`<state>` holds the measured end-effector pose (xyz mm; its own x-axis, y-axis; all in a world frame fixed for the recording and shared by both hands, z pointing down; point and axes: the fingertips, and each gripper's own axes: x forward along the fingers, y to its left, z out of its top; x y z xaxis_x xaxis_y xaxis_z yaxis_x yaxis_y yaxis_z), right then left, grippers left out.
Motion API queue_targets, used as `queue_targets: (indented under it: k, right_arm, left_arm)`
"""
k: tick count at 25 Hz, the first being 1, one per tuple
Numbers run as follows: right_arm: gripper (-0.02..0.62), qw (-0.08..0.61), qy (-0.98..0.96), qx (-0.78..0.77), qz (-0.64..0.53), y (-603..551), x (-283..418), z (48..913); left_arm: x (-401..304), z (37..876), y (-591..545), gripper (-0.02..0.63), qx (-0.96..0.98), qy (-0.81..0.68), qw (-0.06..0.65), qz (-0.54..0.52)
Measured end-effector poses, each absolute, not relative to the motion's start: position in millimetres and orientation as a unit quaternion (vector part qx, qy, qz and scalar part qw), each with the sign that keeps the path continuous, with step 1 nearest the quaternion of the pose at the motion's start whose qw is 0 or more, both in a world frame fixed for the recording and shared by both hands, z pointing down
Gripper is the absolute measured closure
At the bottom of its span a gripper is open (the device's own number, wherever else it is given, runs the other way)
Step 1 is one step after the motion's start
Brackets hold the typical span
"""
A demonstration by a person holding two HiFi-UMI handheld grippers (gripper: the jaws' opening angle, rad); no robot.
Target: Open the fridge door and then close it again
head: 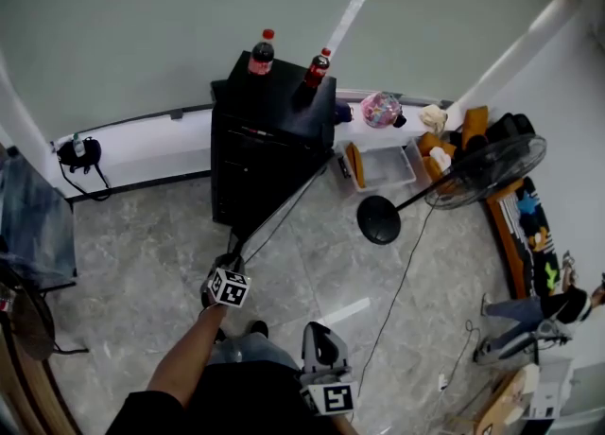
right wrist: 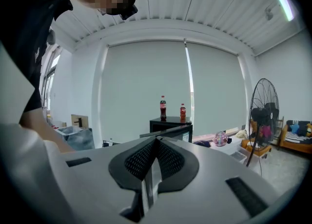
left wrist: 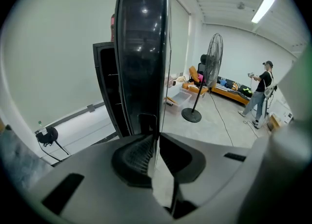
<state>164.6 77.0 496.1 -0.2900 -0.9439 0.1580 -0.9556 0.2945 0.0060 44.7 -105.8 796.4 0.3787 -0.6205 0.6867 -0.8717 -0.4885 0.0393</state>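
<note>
The fridge (head: 269,130) stands by the far wall with its door (head: 284,211) open toward the near side. The left hand-held gripper (head: 230,258) is clenched on the door's edge. The right hand-held gripper (head: 319,331) is closed on nothing. The thin edge may slip free, and slamming could topple the bottles (head: 262,53) on top.

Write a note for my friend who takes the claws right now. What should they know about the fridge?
Left claw: shut on the free edge of the fridge door.
Right claw: shut, empty, held well back from the job.
Fridge: black, with two cola bottles on top. Its door stands swung wide open toward the person.
Done: door opened.
Left: swing the door closed, then let go of its edge.
</note>
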Motion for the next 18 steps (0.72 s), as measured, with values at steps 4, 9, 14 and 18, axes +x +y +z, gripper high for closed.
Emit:
queue_targets:
  k: [4,9,14,18]
  right_arm:
    - [0.586,0.056,-0.806,0.588,0.037,78,175,490]
    - [0.586,0.045,-0.828,0.558,0.026,63,199,485]
    - [0.586,0.039,-0.851,0.524,0.015,43,236,480]
    - [0.586,0.032,-0.863,0.504,0.017,35,269,477]
  left_arm:
    - [55,798,-94,0.565,0.801,-0.465,0.202,0.319]
    - [69,797,-84,0.565,0.789,-0.481,0.203,0.324]
    - [80,801,-74,0.565,0.766,-0.520,0.217,0.309]
    - [98,802,-66,0.565,0.749,-0.546,0.226,0.300]
